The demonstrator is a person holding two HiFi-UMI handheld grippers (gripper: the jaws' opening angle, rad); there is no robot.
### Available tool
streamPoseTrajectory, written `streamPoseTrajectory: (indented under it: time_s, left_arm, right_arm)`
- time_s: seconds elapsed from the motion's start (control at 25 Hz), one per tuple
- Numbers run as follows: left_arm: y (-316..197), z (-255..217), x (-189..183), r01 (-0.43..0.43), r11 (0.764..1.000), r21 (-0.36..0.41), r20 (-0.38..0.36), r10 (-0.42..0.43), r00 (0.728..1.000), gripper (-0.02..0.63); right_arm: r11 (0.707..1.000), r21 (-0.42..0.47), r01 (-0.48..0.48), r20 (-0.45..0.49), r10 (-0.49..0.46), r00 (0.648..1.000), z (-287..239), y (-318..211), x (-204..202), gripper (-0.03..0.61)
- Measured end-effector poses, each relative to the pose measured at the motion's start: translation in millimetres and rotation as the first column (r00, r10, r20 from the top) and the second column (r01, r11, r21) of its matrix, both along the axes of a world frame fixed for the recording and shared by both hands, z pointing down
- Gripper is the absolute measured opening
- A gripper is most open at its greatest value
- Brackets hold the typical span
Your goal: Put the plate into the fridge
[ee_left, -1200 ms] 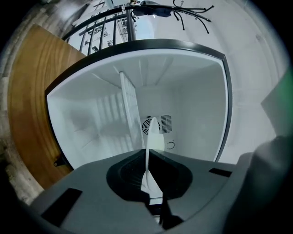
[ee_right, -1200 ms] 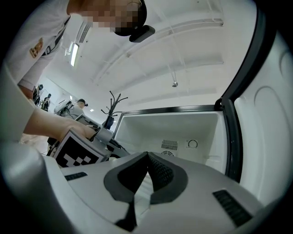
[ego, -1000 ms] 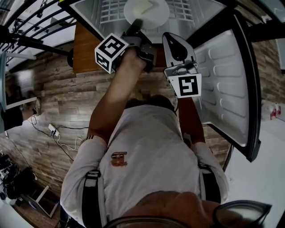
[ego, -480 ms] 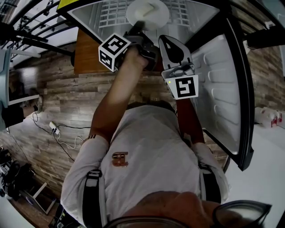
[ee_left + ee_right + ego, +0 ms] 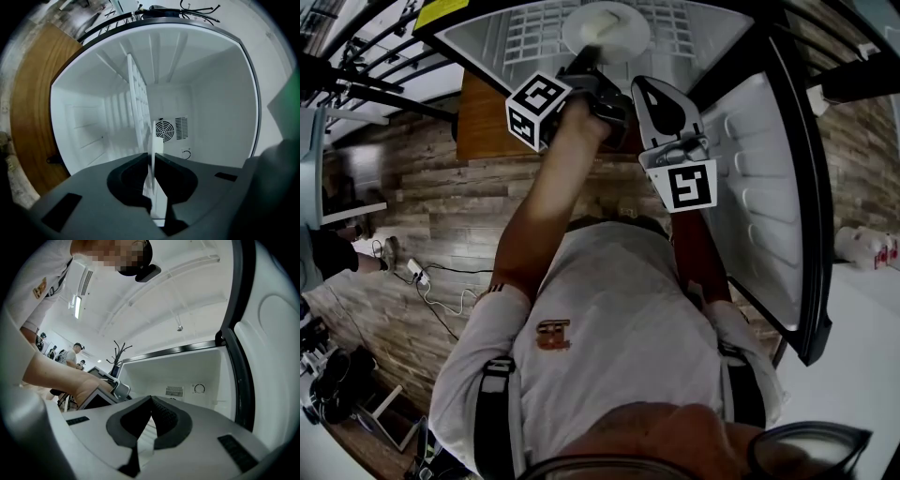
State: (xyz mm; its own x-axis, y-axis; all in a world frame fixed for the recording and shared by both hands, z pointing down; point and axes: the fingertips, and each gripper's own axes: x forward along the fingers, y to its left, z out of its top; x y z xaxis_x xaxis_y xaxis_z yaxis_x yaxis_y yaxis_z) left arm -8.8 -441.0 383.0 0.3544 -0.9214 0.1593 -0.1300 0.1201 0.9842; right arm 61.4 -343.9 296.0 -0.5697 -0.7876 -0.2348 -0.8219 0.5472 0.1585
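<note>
A white plate (image 5: pixel 605 28) lies over the wire shelf (image 5: pixel 534 28) inside the open fridge, at the top of the head view. My left gripper (image 5: pixel 586 58) is shut on the plate's near rim. In the left gripper view the plate (image 5: pixel 155 150) shows edge-on, pinched between the dark jaws of the left gripper (image 5: pixel 153 171), with the wire shelf (image 5: pixel 136 93) just beside it. My right gripper (image 5: pixel 667 101) hangs to the right of the left one, outside the fridge opening. Seen in its own view, the right gripper (image 5: pixel 150 403) is shut with nothing in it.
The fridge door (image 5: pixel 769 169) stands swung open at the right, close to my right gripper. A brown wooden panel (image 5: pixel 483 112) sits left of the fridge. Cables and a power strip (image 5: pixel 417 274) lie on the wood floor at the left.
My left gripper and the plate have crept slightly deeper over the shelf. The right gripper has shifted a little up and left.
</note>
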Motion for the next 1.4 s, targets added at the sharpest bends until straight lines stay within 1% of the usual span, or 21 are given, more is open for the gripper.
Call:
streamPoseTrajectory:
  time_s: [0.32, 0.52, 0.76, 0.96, 1.04, 1.16, 1.28, 1.4]
  left_arm:
    - [-1.6, -1.8, -0.2, 0.004, 1.000, 0.014, -0.037, -0.004, 0.999, 0.032]
    - [-0.8, -7.4, -0.7, -0.004, 0.998, 0.055, -0.041, 0.007, 0.999, 0.079]
    - [-1.2, -11.5, 1.7, -0.034, 0.995, 0.089, 0.005, 0.034, 0.999, 0.131]
    - [-1.5, -14.2, 5.8, -0.114, 0.989, 0.092, 0.111, 0.104, 0.988, 0.153]
    - [-0.5, -14.7, 6.5, -0.142, 0.986, 0.087, 0.136, 0.129, 0.982, 0.156]
    - [2.0, -10.0, 9.1, -0.168, 0.983, 0.071, 0.144, 0.156, 0.977, 0.164]
    - [3.9, -1.4, 11.5, -0.173, 0.983, 0.055, 0.139, 0.164, 0.977, 0.173]
    - [5.8, 2.0, 11.5, -0.171, 0.983, 0.064, 0.148, 0.160, 0.976, 0.190]
  right_arm:
    - [1.000, -0.013, 0.009, -0.009, -0.009, 1.000, 6.9, -2.5, -0.9, 0.032]
    - [1.000, -0.013, 0.014, -0.016, -0.014, 1.000, 7.7, -0.3, -3.6, 0.032]
    - [1.000, -0.016, 0.017, -0.028, -0.017, 0.999, 10.3, 1.1, -3.7, 0.032]
    - [1.000, -0.023, 0.020, -0.035, -0.021, 0.999, 13.3, 2.7, -4.6, 0.032]
    - [1.000, -0.022, 0.022, -0.040, -0.023, 0.999, 13.5, 3.8, -6.0, 0.032]
    - [0.999, -0.022, 0.025, -0.045, -0.026, 0.999, 14.3, 4.3, -7.2, 0.032]
    - [0.999, -0.022, 0.025, -0.046, -0.026, 0.999, 15.4, 4.0, -6.7, 0.032]
    - [0.999, -0.025, 0.025, -0.050, -0.026, 0.998, 17.9, 3.6, -6.0, 0.032]
